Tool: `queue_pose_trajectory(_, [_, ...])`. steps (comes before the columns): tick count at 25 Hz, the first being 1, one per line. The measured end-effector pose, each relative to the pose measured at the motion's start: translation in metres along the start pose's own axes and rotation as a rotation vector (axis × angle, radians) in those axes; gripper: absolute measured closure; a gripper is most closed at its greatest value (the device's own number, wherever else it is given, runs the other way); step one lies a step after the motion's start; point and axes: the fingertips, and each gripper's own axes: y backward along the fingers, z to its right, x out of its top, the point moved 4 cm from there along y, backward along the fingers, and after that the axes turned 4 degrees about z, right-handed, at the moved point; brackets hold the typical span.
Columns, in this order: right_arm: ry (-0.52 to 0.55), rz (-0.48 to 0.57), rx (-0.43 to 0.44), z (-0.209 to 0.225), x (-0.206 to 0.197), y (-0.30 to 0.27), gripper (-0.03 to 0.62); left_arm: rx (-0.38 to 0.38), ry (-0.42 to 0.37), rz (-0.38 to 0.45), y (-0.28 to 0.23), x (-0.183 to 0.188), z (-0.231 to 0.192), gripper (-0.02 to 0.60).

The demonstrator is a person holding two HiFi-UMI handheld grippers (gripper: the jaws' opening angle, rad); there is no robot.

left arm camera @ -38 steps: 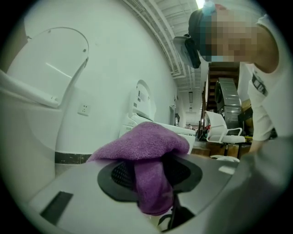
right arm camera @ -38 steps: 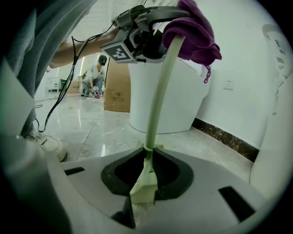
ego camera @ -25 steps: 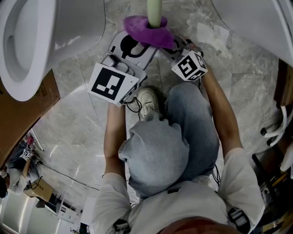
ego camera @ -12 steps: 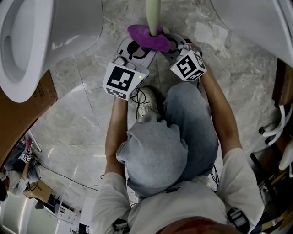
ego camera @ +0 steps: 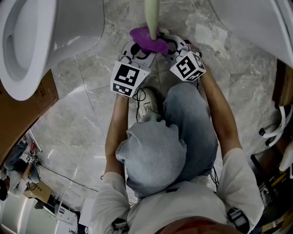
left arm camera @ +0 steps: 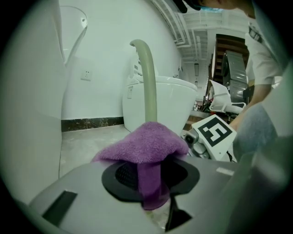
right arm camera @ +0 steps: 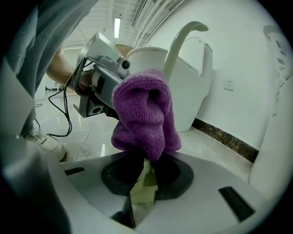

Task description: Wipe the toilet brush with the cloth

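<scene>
Wiping in progress: the left hand-held gripper (left arm camera: 149,177), jaws just tightened, pinches the purple cloth (left arm camera: 143,145) draped round the toilet brush (left arm camera: 149,89) handle. Just below the cloth, the right hand-held gripper (right arm camera: 144,177) clamps the brush's pale stem, apparently to steady it upright.

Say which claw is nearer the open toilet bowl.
Left. The left claw, its jaws just closed further on the cloth, is on the toilet bowl side of the brush handle; the right claw grips that handle beyond.
</scene>
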Motion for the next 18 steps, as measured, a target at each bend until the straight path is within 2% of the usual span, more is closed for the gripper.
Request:
queue_pose_trajectory(7, [0.002,-0.002,0.004,0.0,0.001,0.0,0.537,-0.01,0.019,0.079,0.017,0.047,0.0,0.468])
queue_pose_trajectory(18, [0.002,-0.004,0.006,0.001,0.0,-0.001,0.537,-0.007,0.001,0.182,0.036,0.123,-0.007,0.449])
